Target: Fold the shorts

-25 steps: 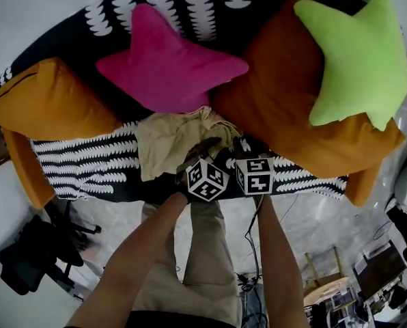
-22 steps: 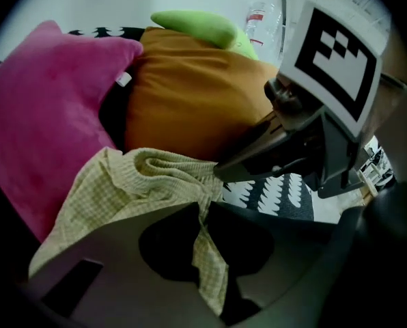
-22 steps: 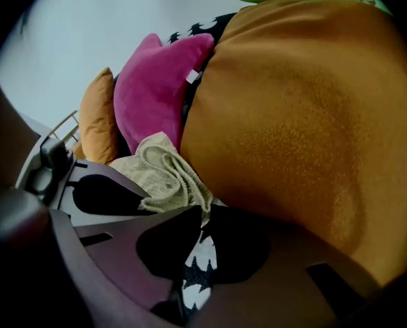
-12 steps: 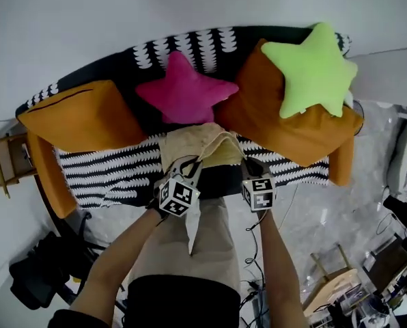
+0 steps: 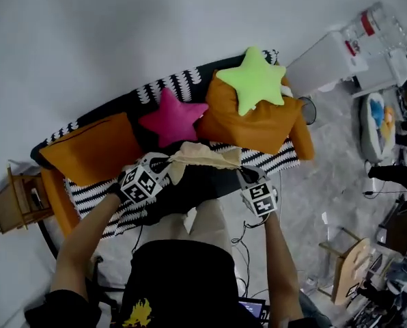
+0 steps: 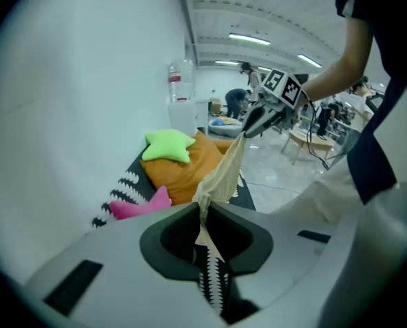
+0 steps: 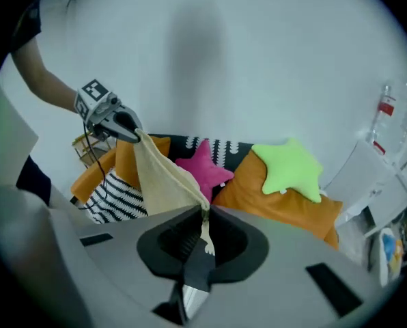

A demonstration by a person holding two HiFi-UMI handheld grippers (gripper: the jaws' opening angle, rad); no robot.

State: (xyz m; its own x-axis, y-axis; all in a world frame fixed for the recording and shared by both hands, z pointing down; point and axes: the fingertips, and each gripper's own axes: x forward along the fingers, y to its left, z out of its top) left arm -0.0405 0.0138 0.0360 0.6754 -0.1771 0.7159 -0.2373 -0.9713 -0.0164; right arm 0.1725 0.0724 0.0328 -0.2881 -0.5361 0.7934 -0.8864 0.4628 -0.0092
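Head view: the shorts [image 5: 203,154], beige, hang stretched in the air between the two tools, in front of the sofa [image 5: 101,195]. Their 9 o'clock end is held by the left gripper [image 5: 164,164] and their 3 o'clock end by the right gripper [image 5: 243,174]. Both pairs of jaws have just been closing and are clamped on the fabric. In the left gripper view, cloth is pinched at the jaw tips and runs up toward 1 o'clock. In the right gripper view, pinched cloth runs toward 10 o'clock. From the shorts, the pink star [image 5: 173,118] lies at 12 o'clock. The green star [image 5: 255,80] lies at 1 o'clock, resting on an orange cushion [image 5: 258,125].
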